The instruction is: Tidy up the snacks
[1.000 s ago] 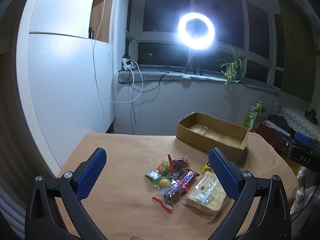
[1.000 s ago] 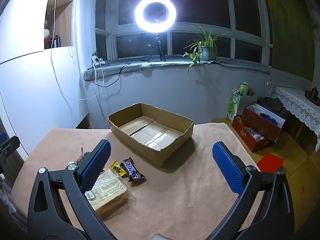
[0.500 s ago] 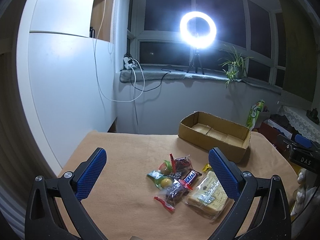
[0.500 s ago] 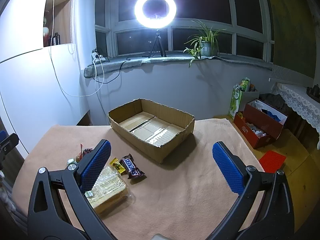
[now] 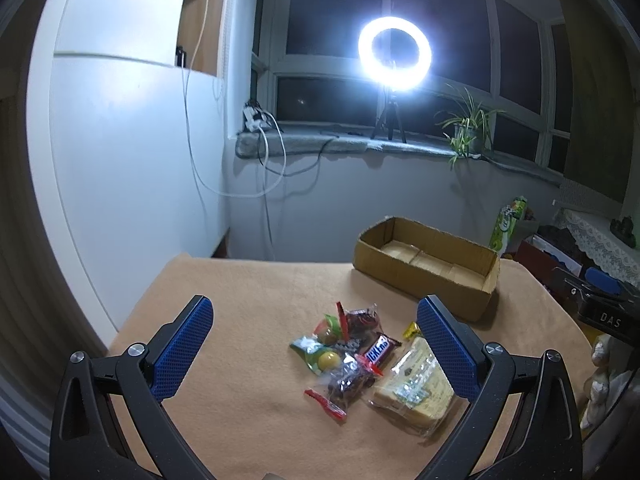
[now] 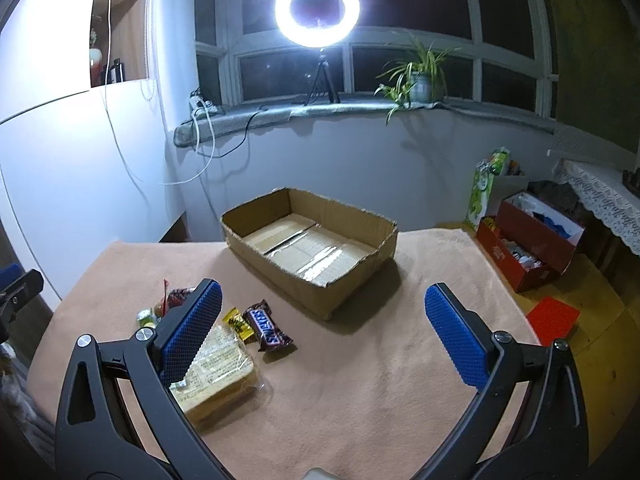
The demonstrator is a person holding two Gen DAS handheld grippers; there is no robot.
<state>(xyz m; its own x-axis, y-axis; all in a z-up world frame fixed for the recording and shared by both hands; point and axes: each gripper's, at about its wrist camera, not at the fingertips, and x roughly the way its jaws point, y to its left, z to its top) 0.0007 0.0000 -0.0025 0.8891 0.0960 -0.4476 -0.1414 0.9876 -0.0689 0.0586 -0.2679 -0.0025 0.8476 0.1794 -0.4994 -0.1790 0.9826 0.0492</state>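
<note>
A pile of snacks lies on the tan tablecloth [image 5: 248,312]: a Snickers bar [image 5: 380,350] [image 6: 267,326], a wrapped sandwich [image 5: 416,388] [image 6: 216,376], a small yellow candy [image 6: 239,323], a clear bag of dark sweets [image 5: 348,384] and a green packet [image 5: 316,354]. An open cardboard box [image 5: 428,264] [image 6: 312,248] stands empty behind them. My left gripper [image 5: 316,344] hovers open above the pile. My right gripper [image 6: 320,328] is open too, with the sandwich under its left finger.
A ring light [image 6: 318,4] and a potted plant [image 6: 420,76] stand on the windowsill. To the right of the table are a red box [image 6: 528,248] and a green carton [image 6: 486,188] on the floor. A white cabinet [image 5: 120,160] is at the left.
Both grippers have drawn back and risen slightly, so the box and snacks sit a little lower in each view. Nothing was picked up.
</note>
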